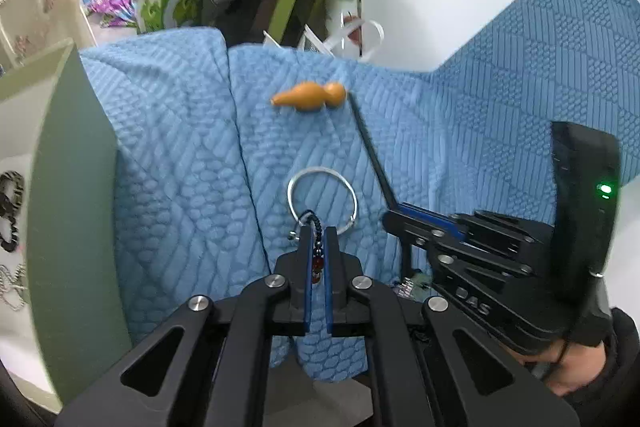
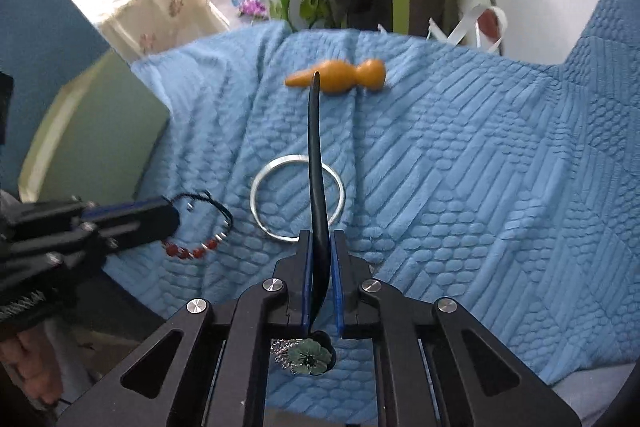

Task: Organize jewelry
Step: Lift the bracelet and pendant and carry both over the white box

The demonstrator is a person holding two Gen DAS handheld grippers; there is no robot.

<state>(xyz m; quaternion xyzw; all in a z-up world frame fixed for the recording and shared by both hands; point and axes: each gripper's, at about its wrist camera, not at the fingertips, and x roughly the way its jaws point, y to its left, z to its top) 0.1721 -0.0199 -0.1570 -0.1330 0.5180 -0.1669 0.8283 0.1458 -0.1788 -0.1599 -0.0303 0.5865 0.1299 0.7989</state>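
Clamped between the right gripper's (image 2: pixel 321 247) blue pads, a long black hair stick (image 2: pixel 317 163) reaches out over the silver bangle (image 2: pixel 297 197) toward the orange gourd (image 2: pixel 338 77), its green flower end (image 2: pixel 310 353) hanging behind the jaws. Left of the bangle, the left gripper (image 1: pixel 319 231) pinches a red-beaded cord bracelet (image 2: pixel 198 227) against the blue quilt (image 2: pixel 460 187). Farther left of the bangle stands a pale green box (image 1: pixel 76 195) holding chains.
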